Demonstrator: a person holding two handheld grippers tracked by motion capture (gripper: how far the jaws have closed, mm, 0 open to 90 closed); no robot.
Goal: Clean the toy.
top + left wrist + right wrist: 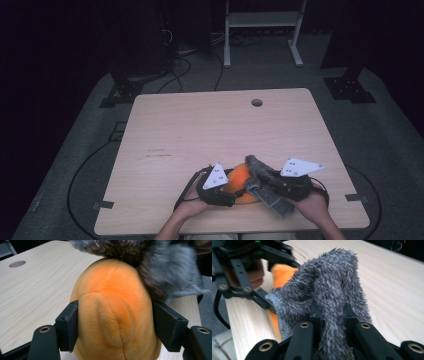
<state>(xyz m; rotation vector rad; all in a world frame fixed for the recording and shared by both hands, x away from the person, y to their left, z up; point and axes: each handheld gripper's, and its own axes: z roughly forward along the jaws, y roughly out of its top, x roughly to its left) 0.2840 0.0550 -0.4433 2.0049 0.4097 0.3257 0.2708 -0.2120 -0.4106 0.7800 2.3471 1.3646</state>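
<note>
An orange plush toy sits near the table's front edge. My left gripper is shut on it. In the left gripper view both pads press into the sides of the orange plush. A grey fuzzy cloth with a knit cuff drapes over the plush's top and right side. My right gripper is shut on it. In the right gripper view the jaws pinch a fold of the grey cloth, with the right gripper just right of the plush. The left gripper appears there at the upper left.
The light wooden table has a round cable hole near its far edge. Both hands are close to the front edge. Cables and a white metal frame stand on the dark floor behind the table.
</note>
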